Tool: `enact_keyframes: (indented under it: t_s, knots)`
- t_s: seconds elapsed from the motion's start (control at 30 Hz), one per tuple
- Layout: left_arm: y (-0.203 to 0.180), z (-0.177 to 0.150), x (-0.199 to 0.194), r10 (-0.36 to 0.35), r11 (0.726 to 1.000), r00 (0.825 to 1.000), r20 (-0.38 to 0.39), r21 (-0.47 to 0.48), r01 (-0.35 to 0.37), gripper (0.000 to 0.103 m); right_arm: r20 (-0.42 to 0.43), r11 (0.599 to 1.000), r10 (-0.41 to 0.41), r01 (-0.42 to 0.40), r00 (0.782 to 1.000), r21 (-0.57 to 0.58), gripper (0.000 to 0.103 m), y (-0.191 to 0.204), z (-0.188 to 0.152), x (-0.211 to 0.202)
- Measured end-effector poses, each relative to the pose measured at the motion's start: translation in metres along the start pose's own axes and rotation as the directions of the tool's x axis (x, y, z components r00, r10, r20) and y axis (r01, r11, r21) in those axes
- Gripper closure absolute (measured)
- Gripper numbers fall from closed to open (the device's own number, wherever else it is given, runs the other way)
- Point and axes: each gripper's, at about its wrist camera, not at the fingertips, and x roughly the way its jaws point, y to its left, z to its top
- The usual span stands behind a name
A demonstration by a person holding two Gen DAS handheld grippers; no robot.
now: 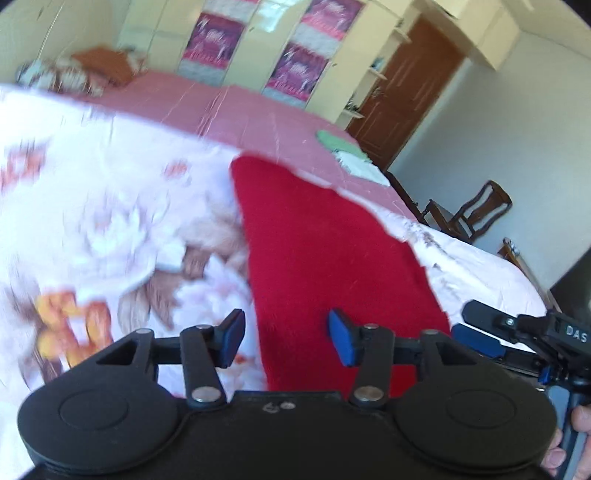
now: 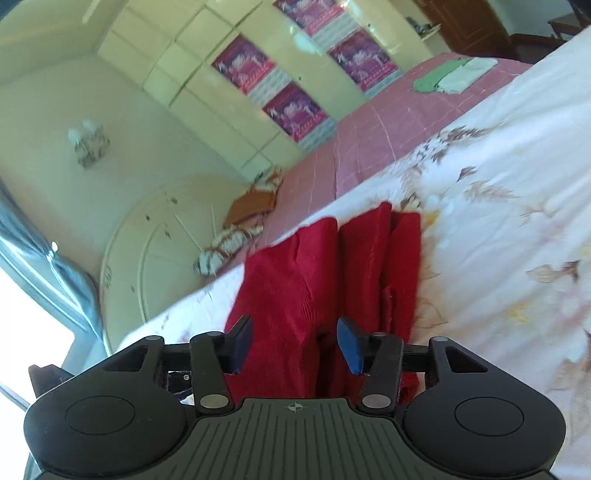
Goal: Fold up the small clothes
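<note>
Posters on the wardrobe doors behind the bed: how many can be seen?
4. In the right wrist view: top, middle left, middle right, lowest. The top one is cut off by the frame; more may be hidden.

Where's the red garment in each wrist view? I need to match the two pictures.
Left wrist view: the red garment runs up the centre, from between the left gripper's open jaws toward the pink bedspread.
Right wrist view: the red garment lies lower centre, bunched in folds, ahead of the right gripper, whose jaws are open.
Shared landmark: the green and white folded clothes on the pink bedspread.
</note>
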Motion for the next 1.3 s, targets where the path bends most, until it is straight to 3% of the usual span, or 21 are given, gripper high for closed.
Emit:
enact_keyframes:
  t_s: [0.17,0.37,0.53,0.63,0.73,0.9,1.03,1.13,1.23,1.3]
  knots:
    - [0.01,0.008,-0.005,-0.032,0.998,0.999,0.012,-0.053,0.032,0.057,-0.09,0.996,-0.063,0.056,0.994,-0.07,0.052,-0.005,-0.004,0.034]
    - [0.019,0.023,-0.005,-0.035,0.998,0.999,0.028,-0.056,0.036,0.058,-0.124,0.994,-0.043,0.03,0.991,-0.104,0.052,-0.009,-0.003,0.05]
    - [0.016,0.028,0.01,-0.03,1.0,0.999,-0.023,-0.009,0.03,0.057,-0.134,0.993,-0.022,0.007,0.991,-0.114,0.053,-0.007,-0.001,0.061]
    - [0.014,0.029,0.016,-0.032,0.999,0.999,-0.028,0.008,0.032,0.058,-0.147,0.983,-0.069,0.042,0.987,-0.18,0.083,0.001,-0.002,0.063]
    - [0.005,0.032,0.01,-0.05,0.997,0.999,-0.011,0.051,0.051,0.065,-0.094,0.956,-0.111,0.08,0.989,-0.283,0.086,0.018,-0.007,0.055]
    - [-0.021,0.03,0.008,-0.084,0.983,0.996,-0.031,0.159,0.088,0.064,0.041,0.898,-0.144,0.148,0.989,-0.415,0.087,0.045,-0.025,0.014]
    - [-0.043,0.023,0.018,-0.023,0.958,0.997,-0.074,0.283,0.043,0.062,0.048,0.896,-0.203,0.205,0.978,-0.394,0.087,0.03,-0.049,0.0]
    - [-0.052,0.021,0.021,0.016,0.938,0.997,-0.071,0.346,0.01,0.062,0.003,0.939,-0.193,0.185,0.981,-0.29,0.087,0.006,-0.053,0.01]
    - [-0.051,0.025,0.018,0.001,0.935,0.997,-0.082,0.354,0.028,0.063,-0.01,0.951,-0.173,0.164,0.985,-0.262,0.086,0.003,-0.045,0.005]
    - [-0.044,0.033,0.007,-0.044,0.943,0.998,-0.045,0.328,0.057,0.064,-0.004,0.957,-0.153,0.147,0.988,-0.249,0.078,0.002,-0.038,-0.001]
